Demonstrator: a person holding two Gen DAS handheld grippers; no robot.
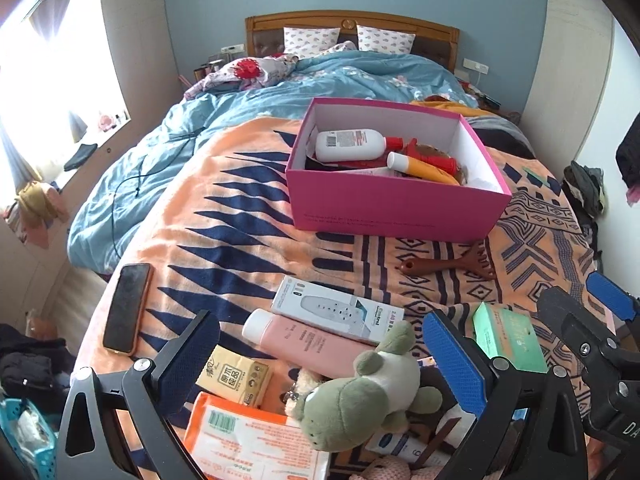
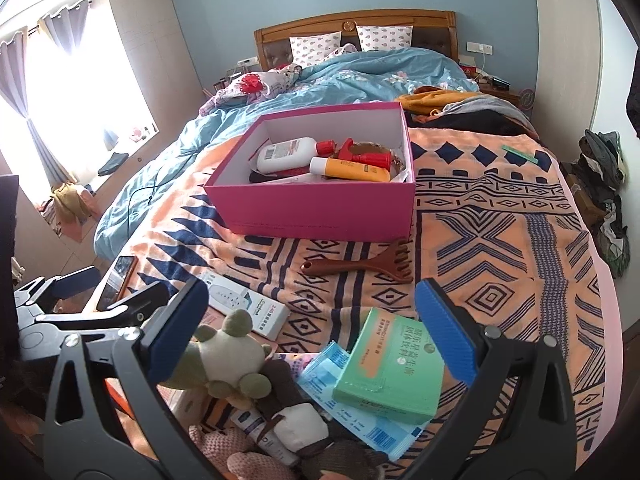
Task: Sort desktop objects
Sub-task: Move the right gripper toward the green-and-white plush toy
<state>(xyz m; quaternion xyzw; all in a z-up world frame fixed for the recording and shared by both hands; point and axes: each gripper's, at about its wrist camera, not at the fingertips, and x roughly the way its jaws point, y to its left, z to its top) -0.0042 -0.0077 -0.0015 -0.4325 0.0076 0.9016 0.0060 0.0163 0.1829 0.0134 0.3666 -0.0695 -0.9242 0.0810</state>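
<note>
A pink box [image 1: 384, 204] [image 2: 320, 210] sits on the patterned blanket and holds a white bottle [image 1: 350, 145] [image 2: 285, 154], a yellow tube [image 1: 424, 168] [image 2: 352, 170] and red-capped items. My left gripper [image 1: 320, 356] hangs open over a green plush frog [image 1: 360, 396] [image 2: 224, 354], a pink tube [image 1: 308, 342], a white remote box [image 1: 336, 308] [image 2: 248, 304], a yellow tissue pack [image 1: 236, 374] and an orange wipes pack [image 1: 248, 440]. Open as well, my right gripper [image 2: 312, 332] hovers above a green box [image 2: 390, 368] [image 1: 508, 338] lying on a blue packet [image 2: 340, 396]. Neither holds anything.
A brown comb-like scraper [image 1: 448, 266] [image 2: 360, 266] lies in front of the box. A phone [image 1: 127, 306] [image 2: 116, 282] rests near the blanket's left edge. Brown and pink plush toys [image 2: 288, 420] and a small white tube [image 2: 260, 432] lie nearest me. Blue duvet [image 1: 200, 120] and pillows lie beyond.
</note>
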